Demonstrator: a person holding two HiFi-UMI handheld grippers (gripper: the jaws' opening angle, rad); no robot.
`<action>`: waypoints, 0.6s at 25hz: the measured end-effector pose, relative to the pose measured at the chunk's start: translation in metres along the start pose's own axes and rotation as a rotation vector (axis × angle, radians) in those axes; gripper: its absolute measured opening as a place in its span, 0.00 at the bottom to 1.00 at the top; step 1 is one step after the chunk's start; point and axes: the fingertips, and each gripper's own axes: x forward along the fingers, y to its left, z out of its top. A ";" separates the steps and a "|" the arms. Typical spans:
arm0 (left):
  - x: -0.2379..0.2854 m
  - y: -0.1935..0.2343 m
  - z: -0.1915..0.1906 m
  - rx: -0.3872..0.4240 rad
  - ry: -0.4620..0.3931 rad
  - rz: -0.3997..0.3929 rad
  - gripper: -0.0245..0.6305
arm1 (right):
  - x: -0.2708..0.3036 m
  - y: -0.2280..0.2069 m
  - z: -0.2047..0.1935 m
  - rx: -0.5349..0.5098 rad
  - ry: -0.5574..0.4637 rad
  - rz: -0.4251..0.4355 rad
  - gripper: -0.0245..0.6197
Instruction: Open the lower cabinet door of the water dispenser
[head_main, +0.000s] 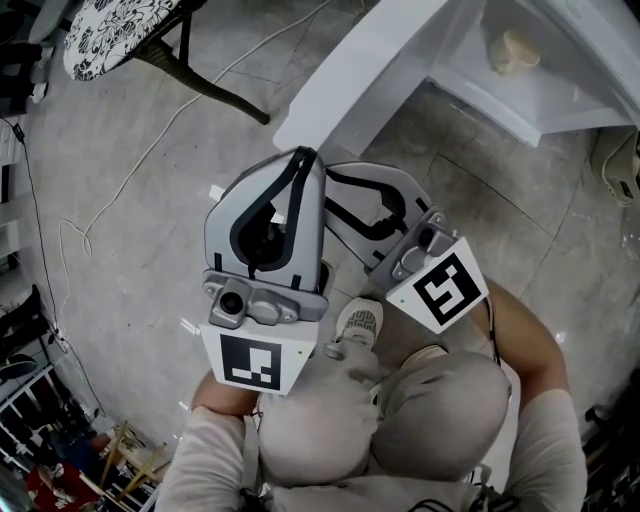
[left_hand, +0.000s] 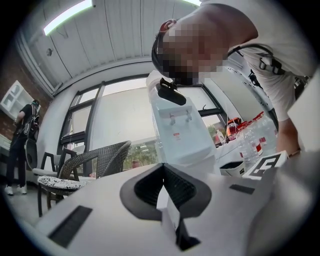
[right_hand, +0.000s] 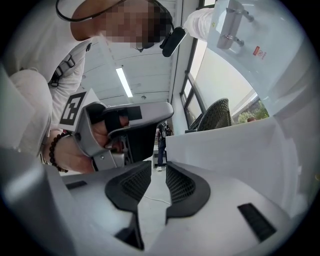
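The white water dispenser (left_hand: 177, 127) rises in front of me in the left gripper view. In the head view its lower cabinet door (head_main: 370, 70) stands swung out, and the white compartment (head_main: 560, 95) behind it shows a beige object (head_main: 515, 50) on its floor. My left gripper (head_main: 304, 153) reaches to the door's free end, jaws shut (left_hand: 162, 166) with nothing between them. My right gripper (head_main: 332, 186) hangs just right of it, below the door. Its pads (right_hand: 181, 186) stand a narrow gap apart with nothing between them (right_hand: 154, 172). The door panel (right_hand: 240, 145) sits close on their right.
A wicker chair with a patterned cushion (head_main: 110, 30) stands at the upper left. A thin white cable (head_main: 150, 150) trails across the tiled floor. My shoe (head_main: 360, 322) is under the grippers. Clutter (head_main: 60, 470) lies at the lower left. Bottles (left_hand: 250, 137) stand right of the dispenser.
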 end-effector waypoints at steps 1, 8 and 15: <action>0.000 0.001 0.001 0.001 -0.003 0.001 0.04 | -0.001 0.001 0.002 0.004 -0.004 0.001 0.20; 0.007 -0.013 0.007 -0.016 -0.034 -0.030 0.04 | -0.038 -0.002 0.012 0.054 -0.010 -0.029 0.18; 0.018 -0.037 0.009 0.001 -0.041 -0.043 0.04 | -0.111 -0.049 0.032 0.040 -0.015 -0.271 0.09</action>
